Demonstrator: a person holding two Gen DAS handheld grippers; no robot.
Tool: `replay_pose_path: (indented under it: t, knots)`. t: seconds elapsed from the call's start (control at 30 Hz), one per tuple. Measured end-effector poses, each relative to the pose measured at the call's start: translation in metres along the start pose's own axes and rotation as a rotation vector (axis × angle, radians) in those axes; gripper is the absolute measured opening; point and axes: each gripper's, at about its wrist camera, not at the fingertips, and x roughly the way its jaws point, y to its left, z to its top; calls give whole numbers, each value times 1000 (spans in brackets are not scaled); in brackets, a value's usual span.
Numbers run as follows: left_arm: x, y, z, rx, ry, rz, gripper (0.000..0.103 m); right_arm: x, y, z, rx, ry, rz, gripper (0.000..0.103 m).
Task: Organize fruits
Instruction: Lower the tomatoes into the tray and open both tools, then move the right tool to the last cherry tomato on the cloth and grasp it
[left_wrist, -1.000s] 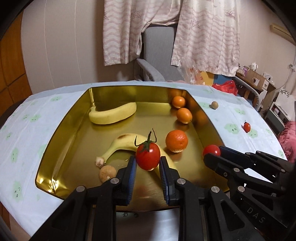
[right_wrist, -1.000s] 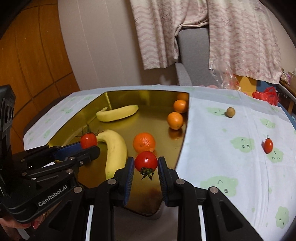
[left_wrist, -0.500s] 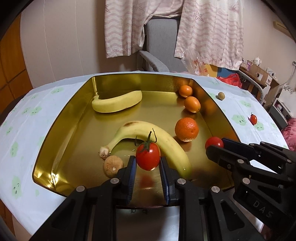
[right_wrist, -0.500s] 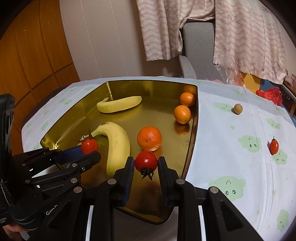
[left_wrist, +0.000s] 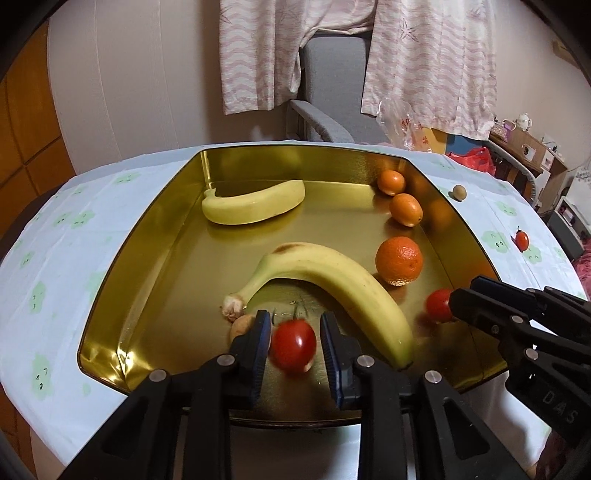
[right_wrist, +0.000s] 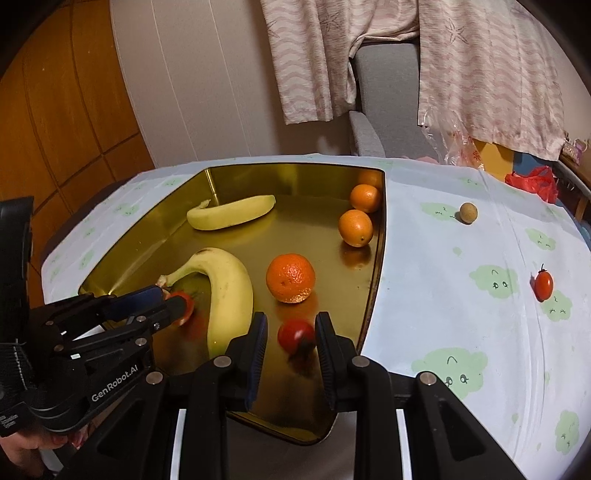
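Observation:
A gold tray (left_wrist: 295, 151) holds two bananas (left_wrist: 332, 273), a mandarin (left_wrist: 399, 260) and two small oranges (left_wrist: 406, 209). My left gripper (left_wrist: 294, 315) hangs over the tray's near end. Its jaws are opening, and a red tomato (left_wrist: 293, 345) sits blurred and low between the pads with slim gaps on both sides. My right gripper (right_wrist: 291, 315) is over the near right corner of the tray (right_wrist: 295, 168). Its tomato (right_wrist: 295, 334) is blurred too, stem down, and clear of the left pad. A small brown fruit (left_wrist: 240, 325) lies by the left finger.
On the patterned cloth right of the tray lie a brown longan (right_wrist: 468, 213) and a cherry tomato (right_wrist: 543, 282). A grey chair (left_wrist: 332, 74) draped with clothes stands behind the table. A wooden wall is on the left. A hand (right_wrist: 22, 446) holds the left gripper.
Both grippers came lower over the tray's near end. Each tomato was held sharp and snug between the pads; now both look blurred and lower, slipping free.

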Motion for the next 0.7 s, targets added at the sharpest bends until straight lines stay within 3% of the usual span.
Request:
replay_pose_path:
  t: [0.1, 0.17, 0.3, 0.43, 0.53, 0.7]
  knots:
    - [-1, -1, 1, -3, -4, -9, 42, -1, 1, 1, -2, -4, -8, 27]
    - [-4, 0, 1, -9, -18, -6, 62, -3, -1, 1, 12, -13, -3, 27]
    - [-8, 6, 2, -49, -29, -16, 65, -12, -7, 0, 42, -42, 3, 27]
    - [-13, 13, 2, -94, -39, -13, 79, -18, -14, -2, 80, -58, 8, 27]
    - [-18, 17, 2, -124, -50, -8, 81, -22, -17, -4, 99, -73, 20, 27]
    - [-25, 22, 2, -141, -72, 42, 90, -28, -22, -6, 124, -90, 19, 27]
